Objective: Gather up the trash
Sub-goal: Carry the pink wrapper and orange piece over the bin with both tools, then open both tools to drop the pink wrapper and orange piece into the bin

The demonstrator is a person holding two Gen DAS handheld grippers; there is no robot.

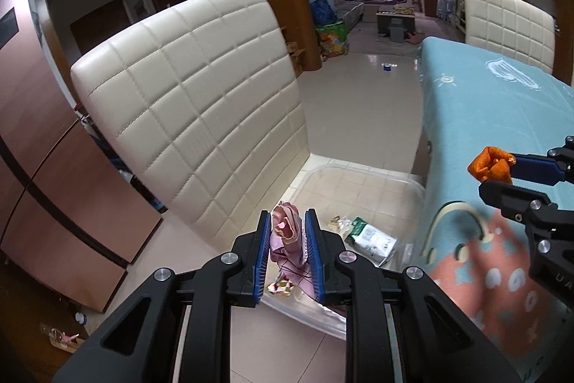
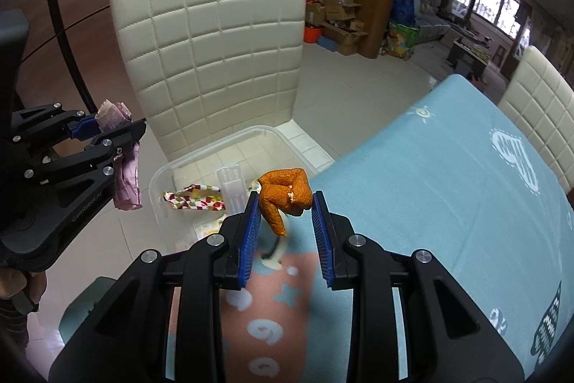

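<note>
My left gripper is shut on a crumpled pink wrapper and holds it above a clear plastic bin on the cream chair seat. It also shows in the right wrist view, where the pink wrapper hangs down beside the bin. My right gripper is shut on an orange peel above the table's edge, right of the bin. The peel and right gripper show in the left wrist view too. The bin holds a green-white packet and a red checked wrapper.
A cream quilted chair back stands right behind the bin. A table with a light blue and pink cloth lies to the right, with a second cream chair beyond it. A brown cabinet is on the left.
</note>
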